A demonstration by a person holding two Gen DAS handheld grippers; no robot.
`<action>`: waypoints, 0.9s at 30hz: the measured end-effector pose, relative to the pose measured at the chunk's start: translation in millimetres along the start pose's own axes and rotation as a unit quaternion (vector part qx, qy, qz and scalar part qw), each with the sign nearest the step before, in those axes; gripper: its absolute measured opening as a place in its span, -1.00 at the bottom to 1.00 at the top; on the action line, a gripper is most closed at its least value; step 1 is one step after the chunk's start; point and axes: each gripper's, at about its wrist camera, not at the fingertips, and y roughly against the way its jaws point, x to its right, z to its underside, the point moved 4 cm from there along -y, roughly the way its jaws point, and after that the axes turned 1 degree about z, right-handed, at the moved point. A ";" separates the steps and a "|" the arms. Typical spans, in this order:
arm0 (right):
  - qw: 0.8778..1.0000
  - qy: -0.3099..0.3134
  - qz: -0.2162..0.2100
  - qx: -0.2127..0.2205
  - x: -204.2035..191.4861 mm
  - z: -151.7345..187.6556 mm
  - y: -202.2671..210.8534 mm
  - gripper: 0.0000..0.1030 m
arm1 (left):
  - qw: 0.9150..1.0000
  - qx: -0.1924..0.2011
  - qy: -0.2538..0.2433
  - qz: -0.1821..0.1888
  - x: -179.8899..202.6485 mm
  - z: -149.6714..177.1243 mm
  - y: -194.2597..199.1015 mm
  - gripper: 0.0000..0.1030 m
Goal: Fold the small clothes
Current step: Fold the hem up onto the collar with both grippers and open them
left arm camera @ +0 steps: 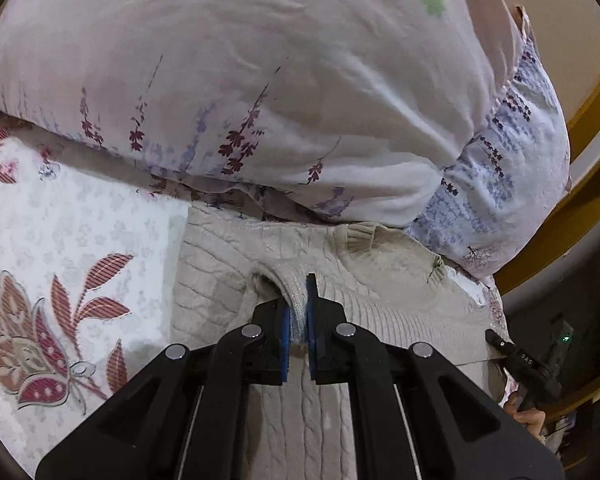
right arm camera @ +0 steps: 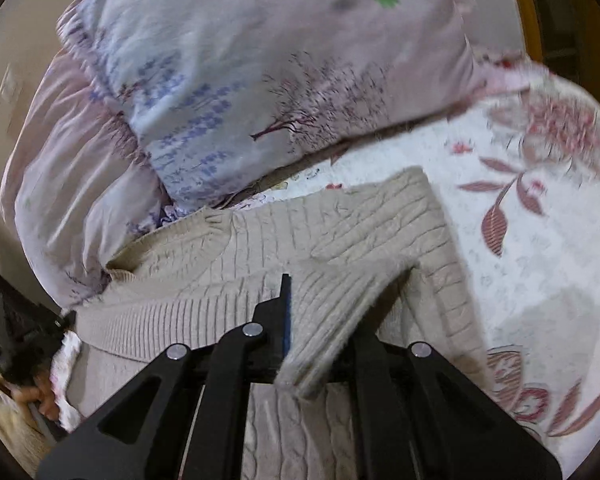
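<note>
The left gripper [left arm camera: 300,320] is pressed tight on a ribbed cuff or hem fold of the beige cable-knit sweater [left arm camera: 236,256]; the knit is squeezed between its blue pads, and a small loop of fabric bulges just left of the tips. The right gripper [right arm camera: 296,320] is likewise clamped on a thick fold of the same sweater [right arm camera: 340,224]. That fold drapes over its right finger and hides it, so only the left finger's blue pad edge shows.

The sweater lies flat on the floral bedsheet [left arm camera: 60,240], its far edge tucked against or slightly under the pillow [left arm camera: 260,80]. Whether it reaches beneath the pillow cannot be told. Its near part runs under both grippers and is cut off by the frame.

In the left wrist view the other gripper's dark body [left arm camera: 532,364] shows at the right edge, with fingers of a hand [left arm camera: 528,412] below it, half hidden. The right wrist view is blurred, and a hand [right arm camera: 40,396] at its lower left is hard to make out.

Open sheet lies to the sweater's side away from the bed's edge; the pillow closes off the far side, and a wooden frame [left arm camera: 580,200] bounds the bed beyond it.
</note>
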 end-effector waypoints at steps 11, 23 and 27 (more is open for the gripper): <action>0.995 -0.081 -0.060 0.014 5.1 -39.1 -9.3 0.22 | 0.996 -0.003 0.074 0.057 -5.9 -15.8 -12.1 -0.41; 0.998 -0.012 0.012 0.059 29.7 -15.1 55.4 -0.05 | 1.000 0.005 0.014 0.004 -8.6 -0.4 34.6 0.03; 0.999 -0.005 0.025 0.044 41.5 1.4 59.4 -0.13 | 1.000 -0.007 -0.006 -0.011 -11.4 18.1 44.6 -0.08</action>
